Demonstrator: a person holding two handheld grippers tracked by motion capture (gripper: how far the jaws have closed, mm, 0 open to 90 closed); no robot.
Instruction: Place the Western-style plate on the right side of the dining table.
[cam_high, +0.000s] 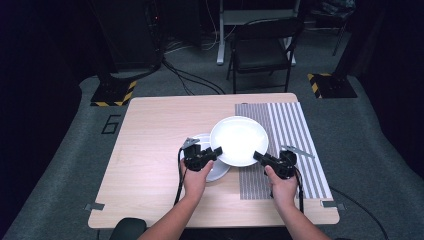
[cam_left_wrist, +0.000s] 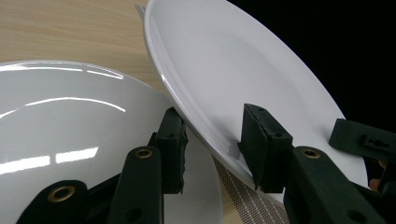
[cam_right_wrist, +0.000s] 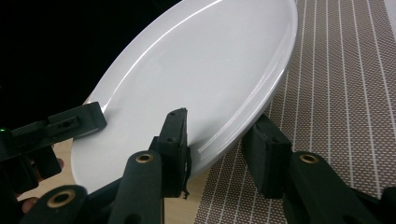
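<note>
A large white plate (cam_high: 239, 139) hangs tilted above the table, held by both grippers. My left gripper (cam_high: 216, 151) grips its near-left rim; in the left gripper view the rim of the plate (cam_left_wrist: 233, 70) runs between the jaws of that gripper (cam_left_wrist: 212, 144), one jaw under it and one on top. My right gripper (cam_high: 257, 156) holds the near-right rim, and its jaws (cam_right_wrist: 219, 149) likewise straddle the plate (cam_right_wrist: 196, 79). A smaller white plate (cam_high: 216, 172) (cam_left_wrist: 70, 121) lies on the wood below the left gripper, partly hidden by the large one.
A grey striped placemat (cam_high: 290, 130) (cam_right_wrist: 336, 93) covers the right part of the wooden table (cam_high: 150, 140). Bare wood stretches to the left. A black folding chair (cam_high: 262, 47) stands beyond the far edge. Tape tabs (cam_high: 94, 206) mark the front corners.
</note>
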